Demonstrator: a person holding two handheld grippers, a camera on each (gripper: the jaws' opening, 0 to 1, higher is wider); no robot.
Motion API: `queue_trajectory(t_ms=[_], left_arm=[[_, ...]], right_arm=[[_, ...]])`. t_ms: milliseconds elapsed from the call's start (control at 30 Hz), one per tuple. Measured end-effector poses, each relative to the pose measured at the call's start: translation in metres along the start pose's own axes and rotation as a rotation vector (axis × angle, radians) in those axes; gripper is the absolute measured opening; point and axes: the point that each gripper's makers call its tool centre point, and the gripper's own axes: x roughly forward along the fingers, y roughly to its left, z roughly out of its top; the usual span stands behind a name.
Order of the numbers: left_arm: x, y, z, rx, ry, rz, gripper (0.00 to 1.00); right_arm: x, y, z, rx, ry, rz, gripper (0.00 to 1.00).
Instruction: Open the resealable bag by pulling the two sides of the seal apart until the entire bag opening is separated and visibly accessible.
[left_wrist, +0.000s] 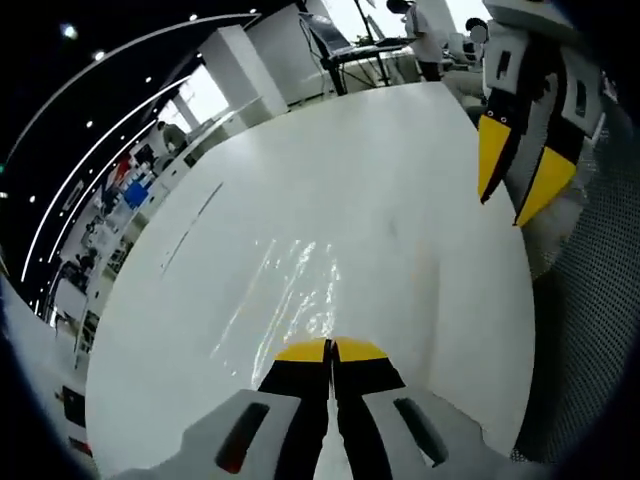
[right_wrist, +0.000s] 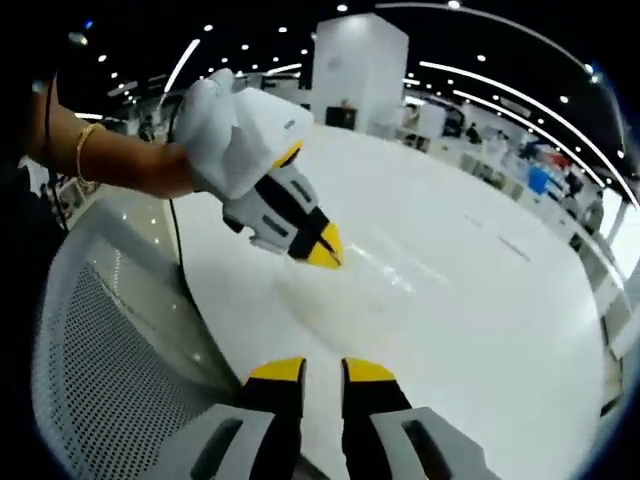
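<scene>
A clear resealable bag (left_wrist: 290, 285) lies flat on the white table (left_wrist: 400, 170), showing mostly as glints. In the left gripper view, my left gripper (left_wrist: 331, 350) has its yellow tips pressed together at the bag's near edge, apparently pinching it. The right gripper view shows this left gripper (right_wrist: 328, 250), held by a hand (right_wrist: 160, 170), with its tip down on the bag (right_wrist: 385, 275). My right gripper (right_wrist: 320, 372) stands open with a small gap and nothing between its jaws, short of the bag. It hangs open over the table's edge (left_wrist: 515, 190) in the left gripper view.
A grey perforated surface (right_wrist: 100, 340) runs along the table's edge (left_wrist: 590, 330). A cable (right_wrist: 178, 240) drops from the hand. White pillars, desks and people stand far behind (left_wrist: 430, 40).
</scene>
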Motion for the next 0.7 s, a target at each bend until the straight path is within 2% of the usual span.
queue_trajectory(t_ms=[167, 367, 500, 567, 700], left_arm=[[0.013, 0.013, 0.001, -0.022, 0.002, 0.006, 0.0], [0.029, 0.024, 0.003, -0.035, 0.009, 0.01, 0.0], [0.039, 0.035, 0.006, -0.035, 0.01, 0.019, 0.0], [0.043, 0.039, 0.009, -0.03, -0.004, 0.024, 0.0], [0.051, 0.043, 0.008, -0.032, 0.007, 0.021, 0.0]], right_arm=[[-0.001, -0.017, -0.006, 0.065, 0.001, -0.026, 0.11], [-0.002, -0.032, -0.005, 0.186, -0.032, -0.044, 0.21], [-0.002, -0.039, -0.004, 0.202, -0.038, -0.056, 0.3], [-0.001, -0.04, -0.006, 0.207, -0.03, -0.056, 0.3], [-0.002, -0.041, -0.006, 0.211, -0.03, -0.055, 0.3]])
